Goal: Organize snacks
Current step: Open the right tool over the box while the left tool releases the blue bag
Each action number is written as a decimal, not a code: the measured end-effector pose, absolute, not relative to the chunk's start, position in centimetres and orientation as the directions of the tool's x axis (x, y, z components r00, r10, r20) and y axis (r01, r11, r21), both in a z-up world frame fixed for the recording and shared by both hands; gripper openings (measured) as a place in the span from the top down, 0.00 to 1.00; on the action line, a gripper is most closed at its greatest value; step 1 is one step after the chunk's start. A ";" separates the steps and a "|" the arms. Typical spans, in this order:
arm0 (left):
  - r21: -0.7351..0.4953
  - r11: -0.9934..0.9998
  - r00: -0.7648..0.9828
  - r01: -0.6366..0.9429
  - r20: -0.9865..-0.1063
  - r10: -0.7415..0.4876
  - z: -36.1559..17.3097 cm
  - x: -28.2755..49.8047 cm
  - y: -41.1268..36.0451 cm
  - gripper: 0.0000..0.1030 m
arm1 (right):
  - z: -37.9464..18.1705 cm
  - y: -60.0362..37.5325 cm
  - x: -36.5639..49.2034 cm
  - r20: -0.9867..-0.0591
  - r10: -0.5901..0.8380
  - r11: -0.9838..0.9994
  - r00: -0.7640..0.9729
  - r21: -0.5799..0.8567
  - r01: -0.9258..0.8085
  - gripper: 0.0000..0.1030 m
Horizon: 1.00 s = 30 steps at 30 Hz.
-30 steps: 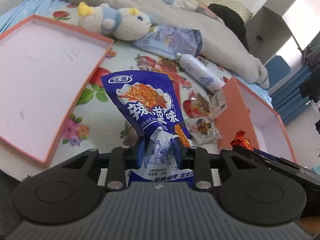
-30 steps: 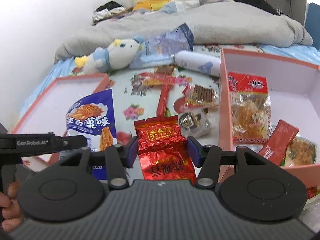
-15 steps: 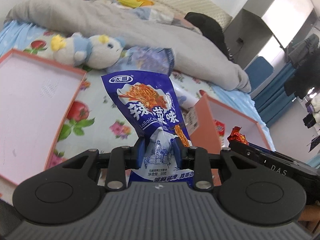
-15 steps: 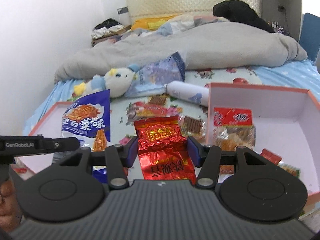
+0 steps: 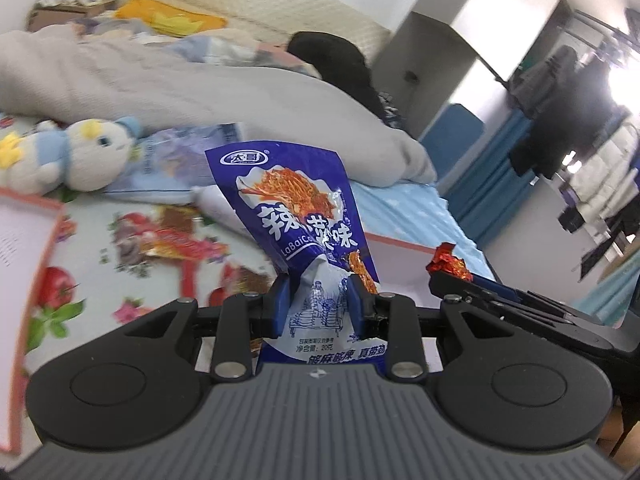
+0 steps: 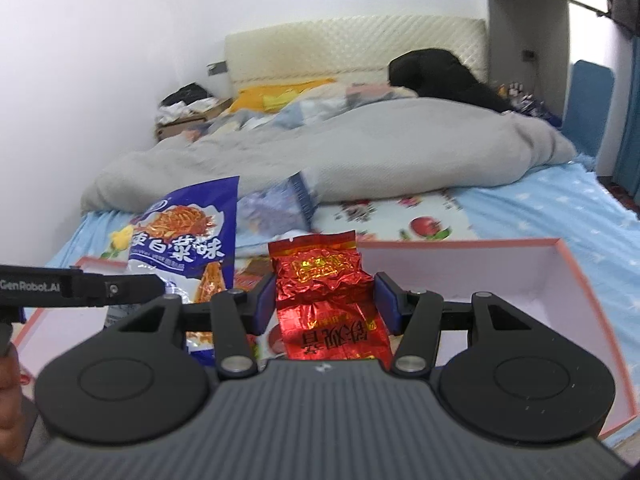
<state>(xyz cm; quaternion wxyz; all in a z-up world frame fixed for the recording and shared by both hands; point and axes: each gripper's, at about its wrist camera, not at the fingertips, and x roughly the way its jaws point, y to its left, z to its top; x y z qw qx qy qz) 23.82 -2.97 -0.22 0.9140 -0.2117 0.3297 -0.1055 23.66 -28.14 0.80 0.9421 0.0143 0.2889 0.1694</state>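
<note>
Left gripper (image 5: 318, 300): I see it clamped on the blue bag (image 5: 298, 216), pinched at its lower white part, centre of the left wrist frame; the bag stands upright above the fingers.

Blue bag, other view: in my right wrist frame it shows at left centre, lifted off the bed, with the left gripper's black arm crossing below it.

Right gripper (image 6: 326, 304): I see it closed on the red pack (image 6: 326, 296), centre of the right wrist frame, held upright with its print upside down. Its crinkled top corner also peeks in at the right of the left wrist frame.

Right box (image 6: 560, 280): pink, white inside, just behind and to the right of the red pack; I cannot tell what lies in it from here.

Left box (image 5: 24, 240): pink rim at the left edge of the left wrist frame.

Bed (image 5: 96, 248): floral sheet with loose snack packets (image 5: 180, 240) left of the blue bag, blurred.

Plush toy (image 5: 72, 156): upper left of the left wrist frame, lying in front of the grey blanket (image 6: 360, 152).
</note>
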 end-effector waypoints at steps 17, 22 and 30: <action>-0.434 0.889 0.620 0.143 -0.661 -0.422 -6.0 32.3 -12.9 0.78 | -7.8 -37.6 28.0 -0.689 0.166 0.986 0.706 0.120 -0.115 0.46; -0.372 0.921 0.596 0.115 -0.716 -0.364 -9.0 33.1 -11.8 0.77 | -11.0 -37.8 28.6 -0.740 0.159 0.987 0.654 0.110 -0.116 0.47; -0.241 0.969 0.580 0.047 -0.783 -0.223 -12.4 34.5 -7.5 0.40 | -11.1 -36.9 28.9 -0.751 0.141 0.987 0.645 0.059 -0.147 0.25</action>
